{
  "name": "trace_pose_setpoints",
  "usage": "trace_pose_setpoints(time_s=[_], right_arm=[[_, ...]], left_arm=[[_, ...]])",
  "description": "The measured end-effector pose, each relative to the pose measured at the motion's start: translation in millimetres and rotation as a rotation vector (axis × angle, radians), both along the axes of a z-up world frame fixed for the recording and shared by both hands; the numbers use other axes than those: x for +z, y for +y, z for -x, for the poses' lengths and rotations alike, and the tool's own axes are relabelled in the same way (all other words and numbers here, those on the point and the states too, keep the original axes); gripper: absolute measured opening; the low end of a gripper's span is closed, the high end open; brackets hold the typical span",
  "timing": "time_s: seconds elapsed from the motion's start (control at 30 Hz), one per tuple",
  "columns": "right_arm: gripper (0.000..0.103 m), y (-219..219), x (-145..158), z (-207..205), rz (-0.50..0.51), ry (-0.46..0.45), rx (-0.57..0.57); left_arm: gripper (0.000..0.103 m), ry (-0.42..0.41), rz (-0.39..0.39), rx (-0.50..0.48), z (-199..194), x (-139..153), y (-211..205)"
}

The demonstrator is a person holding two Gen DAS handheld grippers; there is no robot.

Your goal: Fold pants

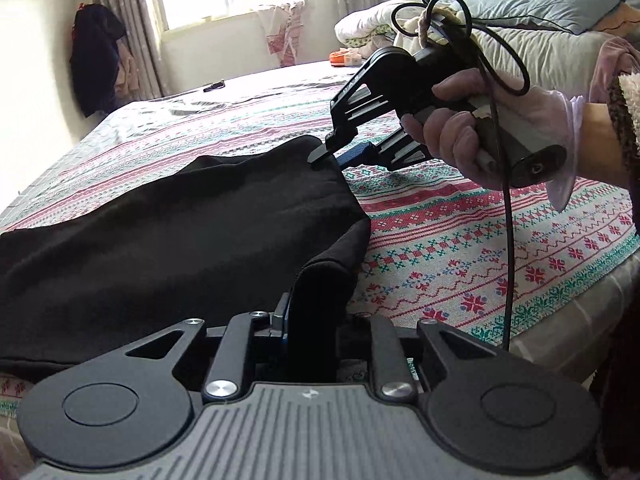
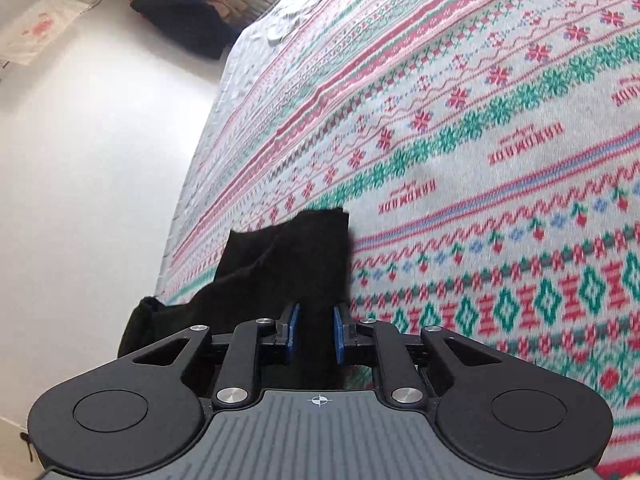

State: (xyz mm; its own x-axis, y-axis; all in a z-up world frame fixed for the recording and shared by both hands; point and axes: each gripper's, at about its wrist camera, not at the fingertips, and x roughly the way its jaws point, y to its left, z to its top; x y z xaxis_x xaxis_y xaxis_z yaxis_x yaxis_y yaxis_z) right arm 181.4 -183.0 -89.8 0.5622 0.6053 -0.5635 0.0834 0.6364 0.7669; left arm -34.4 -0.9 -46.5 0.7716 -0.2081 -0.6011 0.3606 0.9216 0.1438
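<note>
Left gripper (image 1: 310, 320), seen from its own camera: both linkage arms drawn inward, jaws nearly together and clamped on a fold of black pants (image 1: 160, 232) that rises between them; one blue pad (image 1: 282, 316) shows on the left jaw. Right gripper (image 1: 320, 156), held in a gloved hand (image 1: 472, 136) wrapped round its handle, points obliquely downward with its tips pinched on the cloth's far corner. In its own view, the blue pads (image 2: 295, 330) press the cloth from both sides.
</note>
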Motion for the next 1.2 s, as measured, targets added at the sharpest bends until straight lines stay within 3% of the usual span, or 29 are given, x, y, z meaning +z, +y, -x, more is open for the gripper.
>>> trace_pose_setpoints(time_s=[0.13, 0.27, 0.43, 0.6, 0.93, 1.2], right_arm=[[0.01, -3, -5, -22, -0.029, 0.0, -0.031], [0.006, 11, 3, -34, 0.053, -0.024, -0.007], [0.004, 10, 17, -17, 0.076, -0.035, -0.027], [0.004, -19, 38, 3, 0.076, -0.071, -0.034], [0.004, -119, 51, 63, 0.071, -0.041, -0.173], [0.004, -175, 45, 114, 0.016, -0.009, -0.281]], left_arm=[[0.029, -0.008, -0.019, 0.043, 6, 3, -7], [0.027, -0.035, -0.033, 0.072, 9, 11, -17], [0.026, -0.061, -0.066, 0.083, 18, 24, -34], [0.026, -0.037, 0.015, 0.063, 25, 38, -50], [0.026, -0.007, 0.13, -0.164, 67, 49, -123], [0.026, 0.034, 0.256, -0.252, 89, 51, -126]])
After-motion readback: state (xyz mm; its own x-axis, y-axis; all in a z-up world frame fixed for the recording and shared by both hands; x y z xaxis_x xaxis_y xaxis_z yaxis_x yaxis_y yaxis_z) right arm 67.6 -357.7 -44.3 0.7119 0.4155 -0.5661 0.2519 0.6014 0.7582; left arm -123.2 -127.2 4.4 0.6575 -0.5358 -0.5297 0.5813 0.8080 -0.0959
